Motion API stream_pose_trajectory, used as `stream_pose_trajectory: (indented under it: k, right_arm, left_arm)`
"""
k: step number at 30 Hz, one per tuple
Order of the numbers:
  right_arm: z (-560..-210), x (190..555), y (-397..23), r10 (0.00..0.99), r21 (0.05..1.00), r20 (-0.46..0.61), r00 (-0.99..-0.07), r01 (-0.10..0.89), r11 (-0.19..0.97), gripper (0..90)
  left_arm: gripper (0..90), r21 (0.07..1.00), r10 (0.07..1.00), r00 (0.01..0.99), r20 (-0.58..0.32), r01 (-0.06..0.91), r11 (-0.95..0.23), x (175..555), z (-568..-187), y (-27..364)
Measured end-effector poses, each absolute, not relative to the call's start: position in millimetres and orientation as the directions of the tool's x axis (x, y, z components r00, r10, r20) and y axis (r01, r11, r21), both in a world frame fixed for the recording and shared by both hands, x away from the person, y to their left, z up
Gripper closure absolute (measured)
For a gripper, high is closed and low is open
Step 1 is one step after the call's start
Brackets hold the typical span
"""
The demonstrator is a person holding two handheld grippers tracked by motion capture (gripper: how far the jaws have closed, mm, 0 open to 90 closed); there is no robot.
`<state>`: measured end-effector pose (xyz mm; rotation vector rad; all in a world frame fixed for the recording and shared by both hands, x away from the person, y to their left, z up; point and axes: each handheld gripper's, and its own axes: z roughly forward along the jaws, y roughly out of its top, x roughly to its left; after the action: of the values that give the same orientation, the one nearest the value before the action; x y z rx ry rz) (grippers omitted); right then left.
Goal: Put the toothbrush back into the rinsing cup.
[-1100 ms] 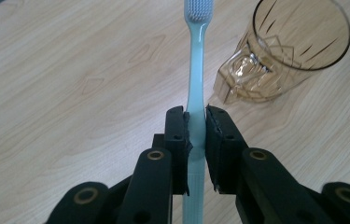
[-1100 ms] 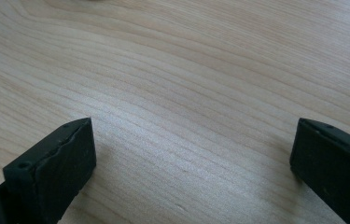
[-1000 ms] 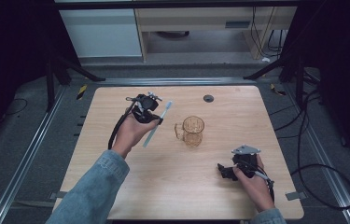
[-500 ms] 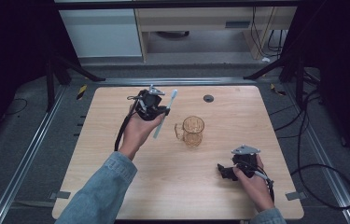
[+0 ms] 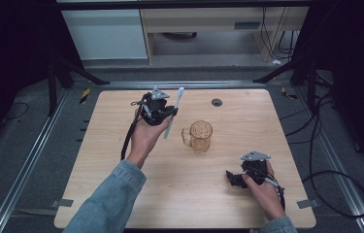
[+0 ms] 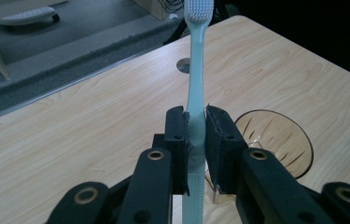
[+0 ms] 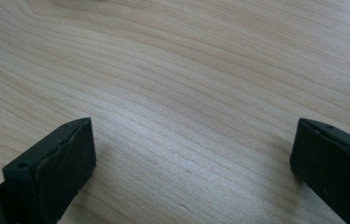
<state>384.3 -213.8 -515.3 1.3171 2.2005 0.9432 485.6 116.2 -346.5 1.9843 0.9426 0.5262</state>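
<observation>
Light wooden table point(image 5: 121, 194) with two hand-held grippers, one mug, one toothbrush.

Near right corner: right gripper point(image 5: 233, 178) resting low on the table, jaws spread wide, nothing between them. Centre: amber glass mug point(image 5: 199, 137), upright. Beyond, toward the far left: left gripper point(image 5: 169, 112) clamped on a pale mint plastic toothbrush point(image 5: 173, 112), bristles pointing at the far edge.

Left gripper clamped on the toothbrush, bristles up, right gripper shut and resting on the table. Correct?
Not quite: the right gripper is open, its jaws wide apart over bare table in the right gripper view. The left gripper does clamp the toothbrush, bristles up.
</observation>
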Motion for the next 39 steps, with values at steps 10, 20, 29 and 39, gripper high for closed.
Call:
stream_pose_trajectory:
  k: [10,20,29,39]
  right_arm:
    - [-515.1,384.2,-213.7,0.878,0.724,-0.003,-0.479,0.604,0.333,0.6]
    - [-515.1,384.1,-213.6,0.875,0.724,-0.002,-0.483,0.603,0.335,0.6]
    - [-515.1,384.1,-213.6,0.874,0.724,-0.003,-0.486,0.602,0.337,0.6]
    - [-515.1,383.9,-213.3,0.872,0.724,-0.002,-0.489,0.601,0.339,0.5]
  left_arm:
    - [78.8,0.872,0.783,0.622,0.014,0.375,-0.313,482.6,-345.3,113.5]
    - [78.9,0.917,0.792,0.609,0.034,0.297,-0.268,481.3,-344.9,108.5]
    - [78.8,0.943,0.807,0.588,0.058,0.234,-0.238,474.5,-346.2,107.1]
    - [78.8,0.966,0.822,0.564,0.077,0.163,-0.203,467.4,-348.5,103.6]
